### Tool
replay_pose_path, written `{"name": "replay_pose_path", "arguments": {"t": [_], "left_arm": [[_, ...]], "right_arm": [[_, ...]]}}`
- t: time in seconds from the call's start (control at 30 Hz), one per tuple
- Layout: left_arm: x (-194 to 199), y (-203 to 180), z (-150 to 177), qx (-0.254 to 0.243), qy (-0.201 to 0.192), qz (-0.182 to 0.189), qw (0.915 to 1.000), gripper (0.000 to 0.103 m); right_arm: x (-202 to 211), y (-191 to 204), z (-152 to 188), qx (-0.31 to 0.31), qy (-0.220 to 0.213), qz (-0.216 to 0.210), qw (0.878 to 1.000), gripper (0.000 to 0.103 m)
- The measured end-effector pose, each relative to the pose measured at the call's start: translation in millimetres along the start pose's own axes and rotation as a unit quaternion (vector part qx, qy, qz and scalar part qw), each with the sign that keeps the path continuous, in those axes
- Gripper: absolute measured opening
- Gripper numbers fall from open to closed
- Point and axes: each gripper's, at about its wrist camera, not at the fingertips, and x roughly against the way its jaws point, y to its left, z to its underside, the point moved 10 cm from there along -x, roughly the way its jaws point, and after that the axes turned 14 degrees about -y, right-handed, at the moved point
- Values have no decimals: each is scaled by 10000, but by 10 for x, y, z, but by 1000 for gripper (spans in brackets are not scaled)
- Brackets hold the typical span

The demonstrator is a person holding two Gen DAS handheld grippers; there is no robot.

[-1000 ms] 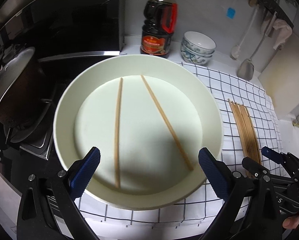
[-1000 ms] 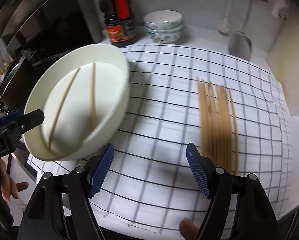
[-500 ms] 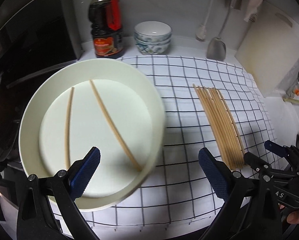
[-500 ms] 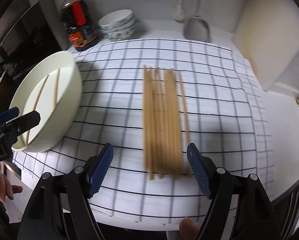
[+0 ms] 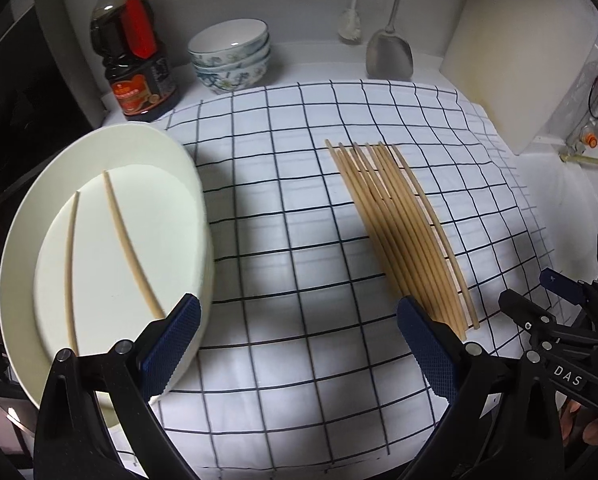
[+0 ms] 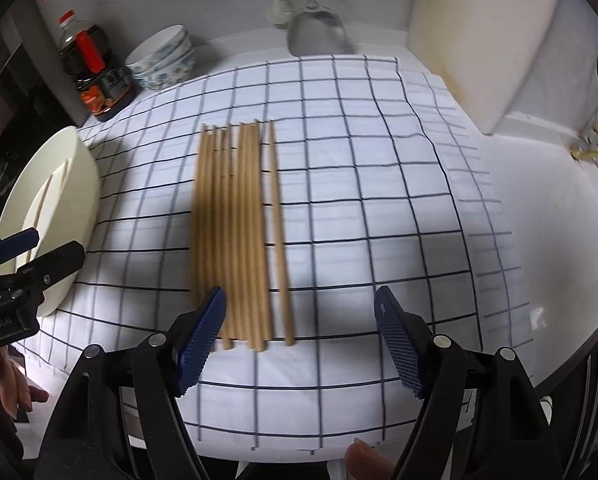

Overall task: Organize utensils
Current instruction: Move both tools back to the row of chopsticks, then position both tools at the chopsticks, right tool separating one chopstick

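Both the left tool (image 5: 299,340) and right tool (image 6: 301,334) gape empty; two chopsticks (image 5: 129,246) lie in one plate (image 5: 19,248), roughly eight chopsticks on the cloth (image 6: 239,236).

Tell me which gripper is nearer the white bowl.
Left. The left gripper has one finger right against the white bowl's rim. The right gripper hangs open over the chopsticks, farther off across the cloth.

soy bottle (image 5: 133,60) beside 3 stacked bowls (image 5: 230,56); spatula (image 5: 390,56) hangs.
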Motion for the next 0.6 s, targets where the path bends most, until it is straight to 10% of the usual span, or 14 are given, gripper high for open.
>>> {"name": "replay_pose_path", "arguments": {"t": [0.6], "left_arm": [[-455, -332, 158, 25, 116, -131, 9998, 97]], "right_arm": [[-387, -405, 107, -174, -66, 52, 9998, 73]]}}
